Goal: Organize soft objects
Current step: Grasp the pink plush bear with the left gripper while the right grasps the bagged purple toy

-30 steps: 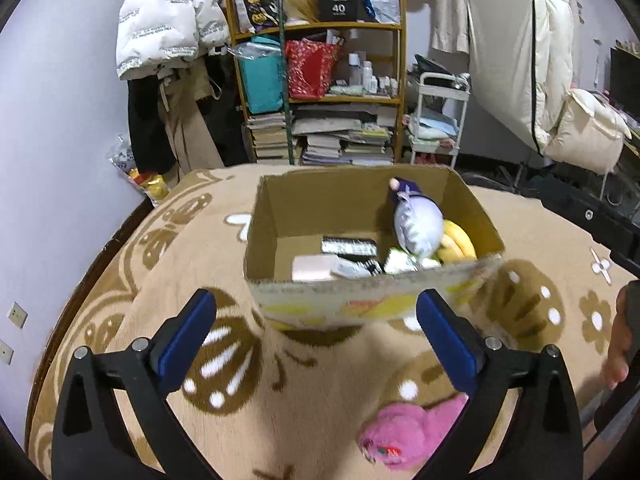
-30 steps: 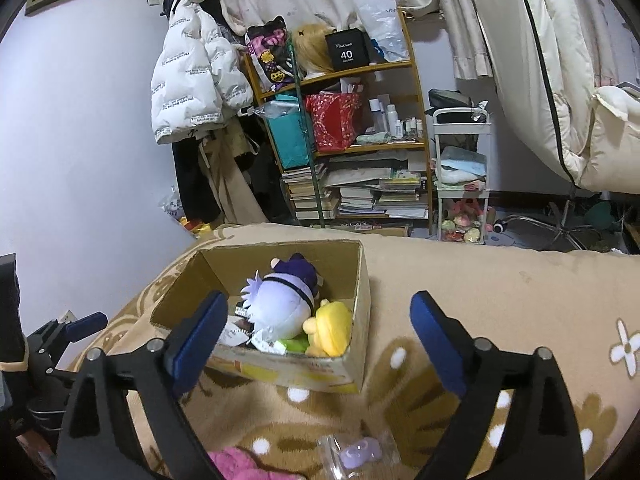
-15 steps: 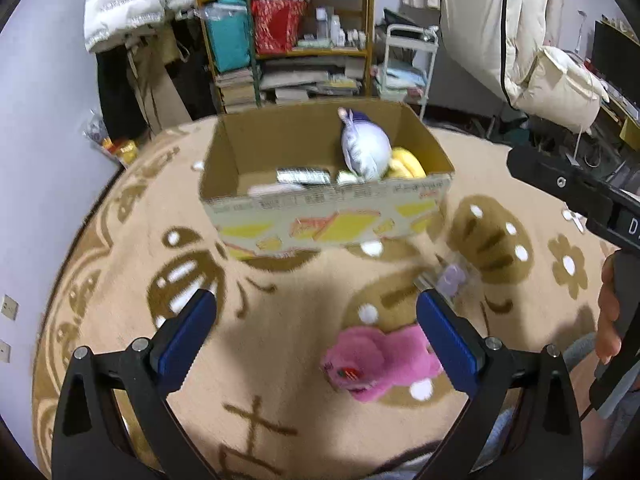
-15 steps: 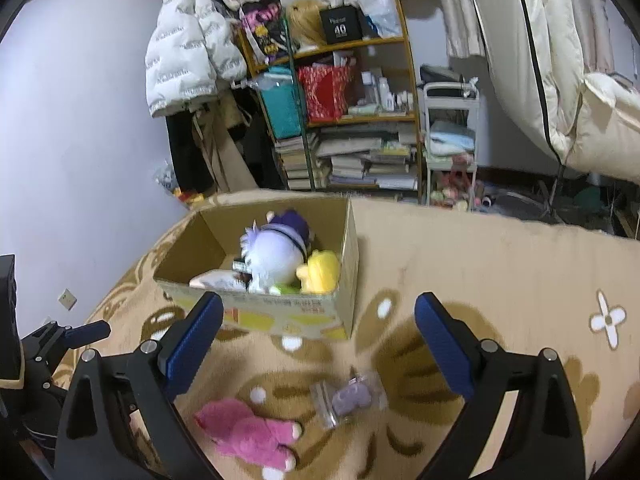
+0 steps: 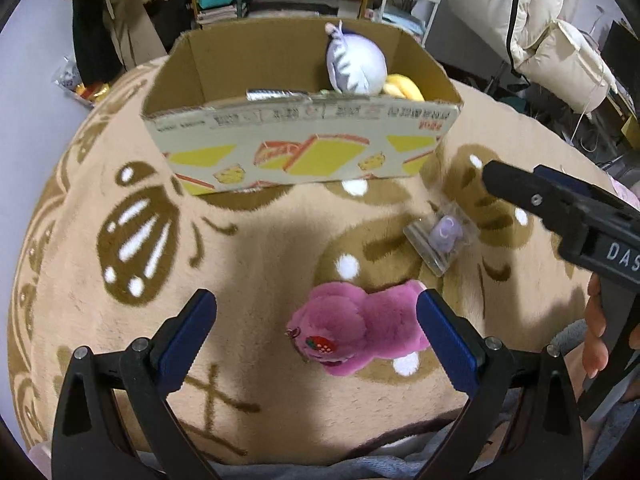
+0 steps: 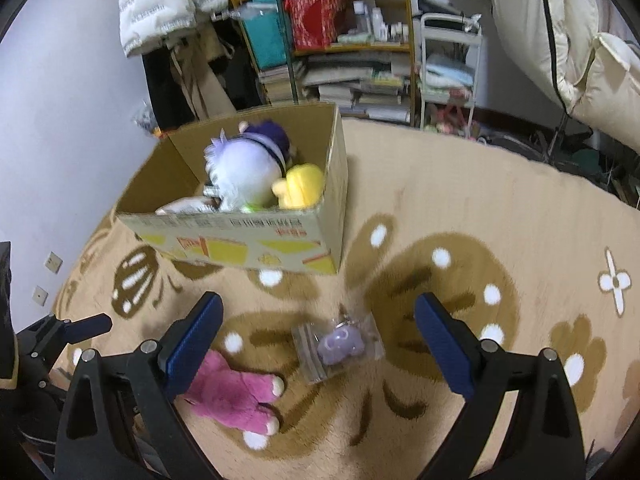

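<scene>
your left tongs hang wide apart over the tan patterned blanket, empty, with the pink plush toy lying on the blanket between the blue pads, nearer the right-hand one. your right tongs are just as wide and empty, and the small clear bag with a purple trinket lies on the blanket between their tips. the pink plush shows there too, low on the left, partly behind the left pad. bag and plush lie near each other but apart.

the cardboard box stands on the blanket beyond both items, open on top. inside it sit a white and purple plush and a yellow plush pressed against it, toward the box's right side, with some flat packets at the front wall.
</scene>
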The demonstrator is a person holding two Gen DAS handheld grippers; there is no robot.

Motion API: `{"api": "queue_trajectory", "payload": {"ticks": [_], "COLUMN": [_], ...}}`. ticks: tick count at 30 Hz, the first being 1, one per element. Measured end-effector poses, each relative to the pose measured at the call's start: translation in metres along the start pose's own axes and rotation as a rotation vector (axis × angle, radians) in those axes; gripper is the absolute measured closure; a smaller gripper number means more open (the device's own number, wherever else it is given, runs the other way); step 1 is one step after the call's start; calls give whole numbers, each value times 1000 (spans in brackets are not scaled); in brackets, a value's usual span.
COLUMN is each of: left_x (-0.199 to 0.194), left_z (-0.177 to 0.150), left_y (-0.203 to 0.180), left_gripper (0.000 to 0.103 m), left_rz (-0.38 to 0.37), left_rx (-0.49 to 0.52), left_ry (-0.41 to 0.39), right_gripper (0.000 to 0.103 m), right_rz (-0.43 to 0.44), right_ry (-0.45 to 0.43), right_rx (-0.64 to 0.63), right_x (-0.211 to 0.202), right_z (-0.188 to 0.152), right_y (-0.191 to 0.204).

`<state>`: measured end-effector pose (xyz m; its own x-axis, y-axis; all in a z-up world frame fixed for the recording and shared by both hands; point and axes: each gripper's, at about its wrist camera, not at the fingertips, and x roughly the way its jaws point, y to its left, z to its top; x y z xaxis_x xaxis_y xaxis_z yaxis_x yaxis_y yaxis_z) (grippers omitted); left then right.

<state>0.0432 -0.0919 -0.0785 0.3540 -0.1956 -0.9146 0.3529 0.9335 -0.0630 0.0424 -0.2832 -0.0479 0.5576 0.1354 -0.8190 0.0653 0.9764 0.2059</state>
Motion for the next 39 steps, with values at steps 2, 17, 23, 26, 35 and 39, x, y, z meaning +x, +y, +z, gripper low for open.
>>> {"api": "queue_trajectory", "payload": {"ticks": [2, 17, 23, 26, 35, 39], "left_x": [7, 55, 74, 82, 100, 105], "left_z": [1, 0, 0, 1, 1, 0], "left_y": [-3, -23, -33, -39, -40, -40], "left_gripper": [4, 4, 4, 4, 2, 3], "left_rz": [-10, -82, -39, -3, 1, -11], "left_rx": [-1, 8, 22, 36, 8, -9], "left_ry": [22, 196, 243, 253, 286, 283], "right_gripper": [2, 2, 2, 2, 2, 10], "right_rz": [-3, -9, -19, -27, -70, -111], "right_ry": [31, 253, 326, 361, 377, 381], "right_rx": [1, 63, 77, 73, 15, -31], "right_x": [8, 67, 85, 93, 110, 114], "right_z": [-1, -10, -17, -20, -21, -24], "right_y": [-1, -17, -22, -23, -19, -8]}}
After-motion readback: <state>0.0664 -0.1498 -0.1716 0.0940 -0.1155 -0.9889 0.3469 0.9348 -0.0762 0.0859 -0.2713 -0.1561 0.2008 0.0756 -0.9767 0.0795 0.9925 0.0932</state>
